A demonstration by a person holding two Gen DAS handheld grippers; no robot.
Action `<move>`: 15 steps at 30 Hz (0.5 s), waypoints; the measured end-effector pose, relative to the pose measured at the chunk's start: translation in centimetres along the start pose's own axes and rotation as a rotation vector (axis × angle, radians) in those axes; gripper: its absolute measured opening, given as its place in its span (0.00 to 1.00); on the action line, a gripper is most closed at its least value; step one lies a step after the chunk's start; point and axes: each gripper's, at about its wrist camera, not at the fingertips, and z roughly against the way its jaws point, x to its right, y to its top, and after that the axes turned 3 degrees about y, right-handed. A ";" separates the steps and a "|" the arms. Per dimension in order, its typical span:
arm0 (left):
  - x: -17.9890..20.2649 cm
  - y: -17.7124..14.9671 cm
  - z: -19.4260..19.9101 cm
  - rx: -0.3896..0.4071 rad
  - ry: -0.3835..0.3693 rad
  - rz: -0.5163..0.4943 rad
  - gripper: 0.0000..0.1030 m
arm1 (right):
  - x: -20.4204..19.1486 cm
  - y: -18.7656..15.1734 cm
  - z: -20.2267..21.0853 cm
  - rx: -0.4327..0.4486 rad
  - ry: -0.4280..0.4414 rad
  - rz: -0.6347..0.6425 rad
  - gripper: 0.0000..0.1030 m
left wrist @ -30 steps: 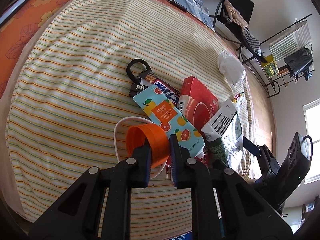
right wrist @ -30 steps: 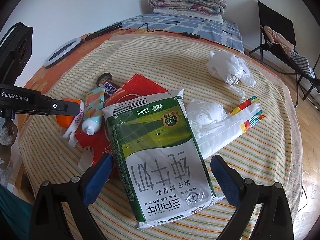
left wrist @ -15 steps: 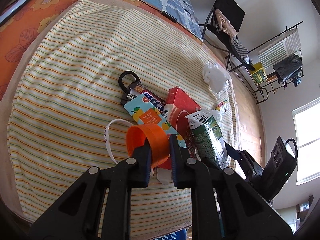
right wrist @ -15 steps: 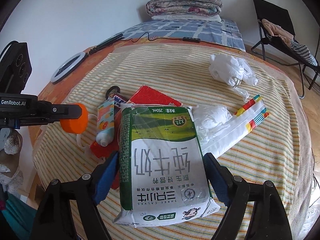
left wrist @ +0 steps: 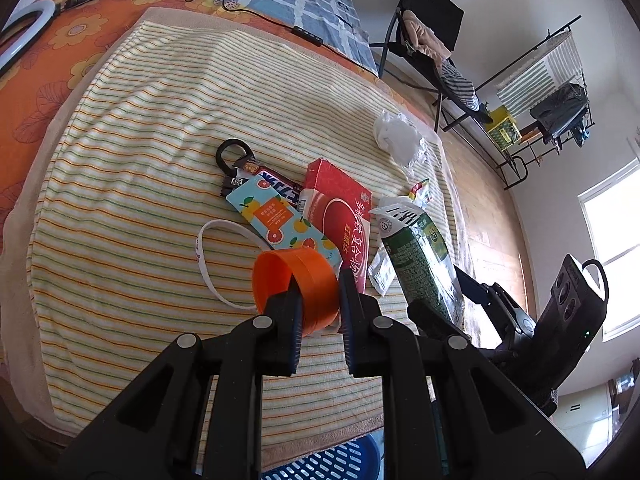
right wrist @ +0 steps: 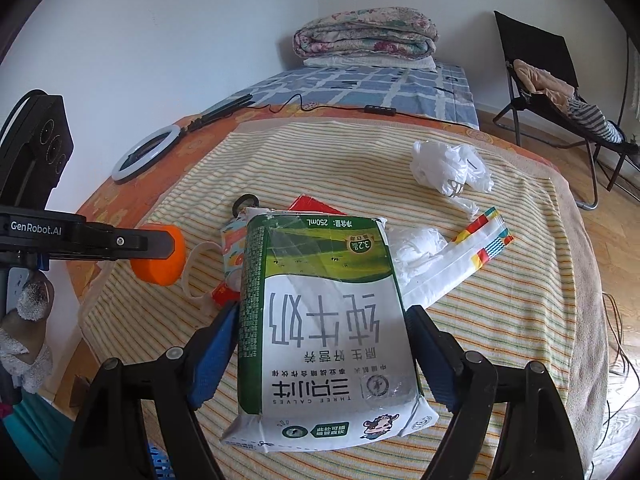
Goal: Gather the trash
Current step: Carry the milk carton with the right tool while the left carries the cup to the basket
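striped cloth [left wrist: 160,128] on, perhaps, bed [left wrist: 48,64]

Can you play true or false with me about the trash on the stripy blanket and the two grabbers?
1. The left gripper holds an orange cup. True.
2. The right gripper is empty. False: it grips a green and white milk pouch.
3. A crumpled white plastic bag lies on the striped blanket. True.
4. The red box is in the blue basket. False: it lies on the blanket.
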 end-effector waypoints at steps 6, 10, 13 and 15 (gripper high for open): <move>0.7 -2.5 1.8 -0.005 0.006 -0.071 0.14 | -1.5 -1.9 3.8 0.024 -0.019 0.047 0.82; 1.2 -4.6 3.0 -0.004 0.022 -0.126 0.14 | -2.4 -3.5 6.1 0.032 -0.012 0.051 0.82; 1.6 -6.3 3.7 -0.007 0.027 -0.161 0.14 | -3.1 -5.0 7.5 0.024 0.001 0.046 0.82; 1.7 -7.6 4.0 -0.015 0.027 -0.182 0.14 | -3.6 -6.3 8.3 0.013 0.014 0.040 0.82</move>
